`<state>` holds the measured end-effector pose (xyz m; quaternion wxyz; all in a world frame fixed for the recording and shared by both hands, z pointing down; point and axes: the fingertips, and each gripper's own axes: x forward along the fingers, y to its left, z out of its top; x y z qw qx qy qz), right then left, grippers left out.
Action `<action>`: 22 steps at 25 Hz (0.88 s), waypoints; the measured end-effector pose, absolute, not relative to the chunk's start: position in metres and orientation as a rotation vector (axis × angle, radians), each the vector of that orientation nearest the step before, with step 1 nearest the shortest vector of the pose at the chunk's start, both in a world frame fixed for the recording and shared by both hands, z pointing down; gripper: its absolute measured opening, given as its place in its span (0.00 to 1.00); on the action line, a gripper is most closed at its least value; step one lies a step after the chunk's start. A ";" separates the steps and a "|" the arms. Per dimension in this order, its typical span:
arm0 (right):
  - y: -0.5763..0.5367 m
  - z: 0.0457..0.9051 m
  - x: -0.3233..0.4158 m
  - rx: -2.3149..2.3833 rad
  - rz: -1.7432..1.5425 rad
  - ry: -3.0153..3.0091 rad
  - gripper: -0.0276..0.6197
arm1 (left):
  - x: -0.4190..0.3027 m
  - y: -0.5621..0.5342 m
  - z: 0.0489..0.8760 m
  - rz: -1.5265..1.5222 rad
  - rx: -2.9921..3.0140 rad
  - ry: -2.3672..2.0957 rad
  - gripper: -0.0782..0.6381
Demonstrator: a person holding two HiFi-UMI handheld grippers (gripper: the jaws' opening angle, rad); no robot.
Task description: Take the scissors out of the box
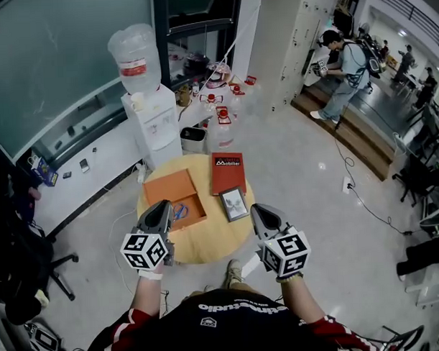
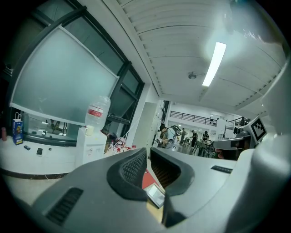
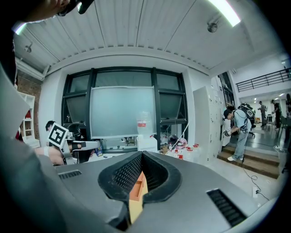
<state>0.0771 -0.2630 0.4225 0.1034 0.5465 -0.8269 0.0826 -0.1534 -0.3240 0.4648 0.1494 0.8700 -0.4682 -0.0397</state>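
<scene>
In the head view, a round table (image 1: 207,245) is seen below the two grippers. An open orange box (image 1: 168,186) is set at the table's left edge, and the blue-handled scissors (image 1: 180,211) are seen lying inside it, in the part nearest the table's near edge. A red book (image 1: 228,172) is laid at the far edge, just beside the box, and a small framed picture (image 1: 234,204) is placed near the middle of the table. The left gripper (image 1: 162,208) is held over the near-left edge, close to the box, and the right gripper (image 1: 260,209) over the near-right edge. Neither is touching the scissors. A water dispenser (image 1: 151,116) is seen on the floor beyond the far edge.

In the left gripper view, the left gripper's (image 2: 148,152) jaws are drawn together to a thin slit, with nothing clamped between them. Below them, part of the red book (image 2: 146,179) and the framed picture (image 2: 156,195) are seen.

In the right gripper view, the right gripper's (image 3: 141,154) jaws are closed tip to tip on nothing. Through the gap behind the tips, the orange box (image 3: 136,187) is seen on the table.
</scene>
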 end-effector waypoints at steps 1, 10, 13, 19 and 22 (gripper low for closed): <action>-0.265 0.424 0.079 1.607 0.247 -2.442 0.09 | -0.151 -0.326 0.465 -0.112 2.501 -1.349 0.17; -0.307 0.410 0.081 1.548 0.225 -2.527 0.09 | -0.139 -0.351 0.455 -0.103 2.515 -1.389 0.17; -0.316 0.407 0.080 1.540 0.213 -2.542 0.09 | -0.140 -0.359 0.452 -0.107 2.521 -1.404 0.17; -0.323 0.420 0.075 1.523 0.237 -2.532 0.09 | -0.144 -0.367 0.459 -0.049 2.542 -1.428 0.17; -0.321 0.423 0.071 1.515 0.236 -2.529 0.09 | -0.144 -0.368 0.465 -0.020 2.556 -1.425 0.17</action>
